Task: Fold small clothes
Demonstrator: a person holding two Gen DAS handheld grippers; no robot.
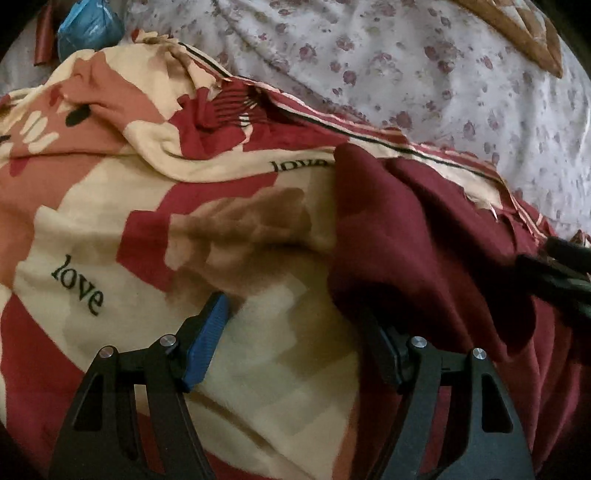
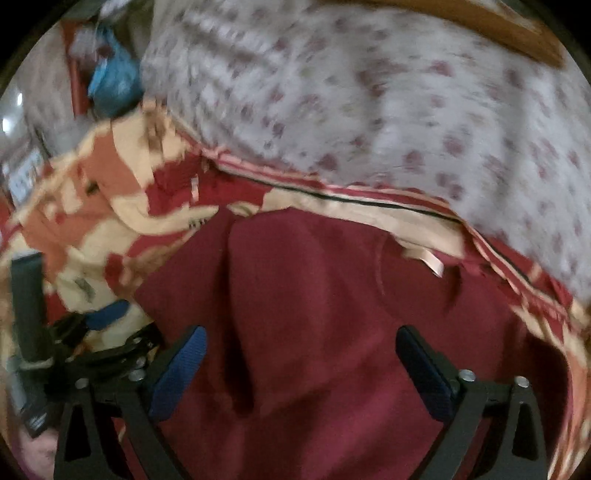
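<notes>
The maroon garment (image 2: pixel 314 295) lies crumpled on the patterned bedspread (image 1: pixel 110 229). Right tongs (image 2: pixel 301 365) gape above it, gripping nothing; left tongs (image 1: pixel 295 343) open at its left edge.

The patterned blanket (image 1: pixel 110 229) lies bare and fairly flat toward its near left part, giving open room to pass. Along its far left edge the blanket bunches into a raised ridge (image 1: pixel 173 110), with a blue bundle (image 1: pixel 88 26) just beyond. The maroon garment (image 2: pixel 314 314) covers the near right part, rumpled into soft folds. Behind the blanket's striped far edge, the floral sheet (image 1: pixel 406 66) rises as a slope.
</notes>
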